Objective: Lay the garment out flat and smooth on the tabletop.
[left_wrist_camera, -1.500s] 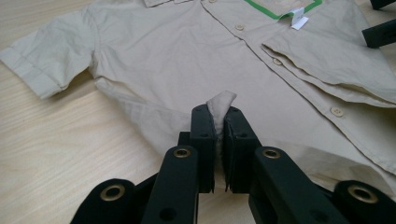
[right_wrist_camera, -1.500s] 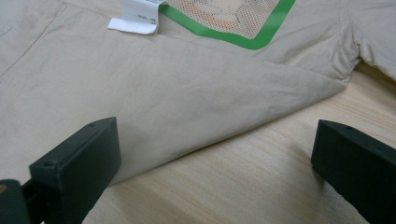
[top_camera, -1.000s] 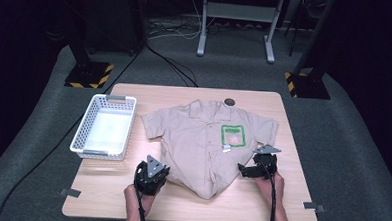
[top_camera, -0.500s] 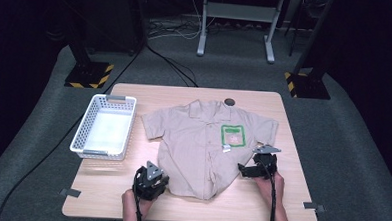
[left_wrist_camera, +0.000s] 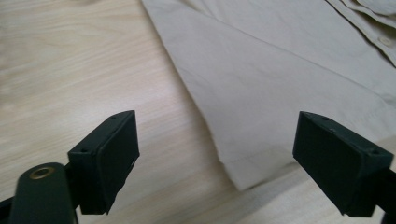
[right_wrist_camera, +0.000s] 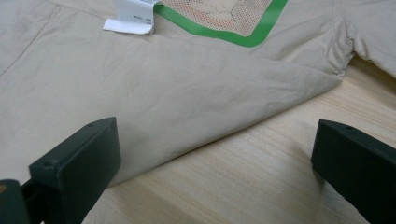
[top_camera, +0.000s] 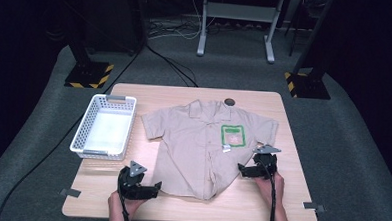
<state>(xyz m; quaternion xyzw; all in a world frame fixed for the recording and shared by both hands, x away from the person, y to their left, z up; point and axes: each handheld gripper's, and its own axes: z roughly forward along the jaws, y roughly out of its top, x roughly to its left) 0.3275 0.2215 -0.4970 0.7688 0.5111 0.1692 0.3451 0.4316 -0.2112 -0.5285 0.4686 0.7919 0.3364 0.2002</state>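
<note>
A beige short-sleeved shirt [top_camera: 197, 145] lies flat, front up, on the wooden table [top_camera: 154, 96], with a green-framed patch [top_camera: 233, 135] on its chest. My left gripper [top_camera: 154, 188] rests at the shirt's near left hem corner. Its jaws have just been opening and now stand wide apart. In the left gripper view the hem corner [left_wrist_camera: 238, 170] lies on the wood between the jaws of the left gripper [left_wrist_camera: 219, 140], untouched. My right gripper [top_camera: 241, 169] sits at the shirt's right side, open. In the right gripper view the shirt's side edge [right_wrist_camera: 261, 107] runs between its jaws [right_wrist_camera: 217, 144].
A white plastic basket [top_camera: 85, 130] stands on the table left of the shirt. A small dark round object [top_camera: 229, 101] sits at the far edge behind the collar. Black stands and cables are on the floor beyond the table.
My left gripper has slid left toward the near edge and opened, letting go of the hem. The shirt's bunched lower edge now lies spread flatter. The right gripper has stayed put.
</note>
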